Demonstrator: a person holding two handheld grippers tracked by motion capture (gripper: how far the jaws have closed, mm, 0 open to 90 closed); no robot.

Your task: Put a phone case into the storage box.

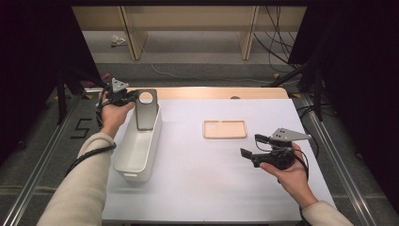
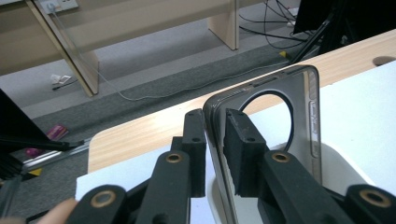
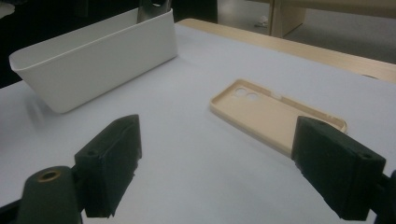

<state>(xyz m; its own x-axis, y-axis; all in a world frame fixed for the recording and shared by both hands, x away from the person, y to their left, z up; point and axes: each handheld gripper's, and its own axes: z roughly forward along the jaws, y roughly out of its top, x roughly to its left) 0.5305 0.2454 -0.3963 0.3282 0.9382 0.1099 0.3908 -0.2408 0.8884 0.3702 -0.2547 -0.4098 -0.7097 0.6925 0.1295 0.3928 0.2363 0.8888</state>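
Right hand-held gripper [image 1: 250, 146] hovering over the white surface [image 1: 211, 188], jaws wide apart, nothing between them. Just beyond, beige phone case [image 1: 225, 129] lying flat. Farther off, left hand-held gripper [image 1: 134, 97] with pads barely parted around grey phone case [image 1: 147, 110], standing upright in far end of white bin [image 1: 136, 153].
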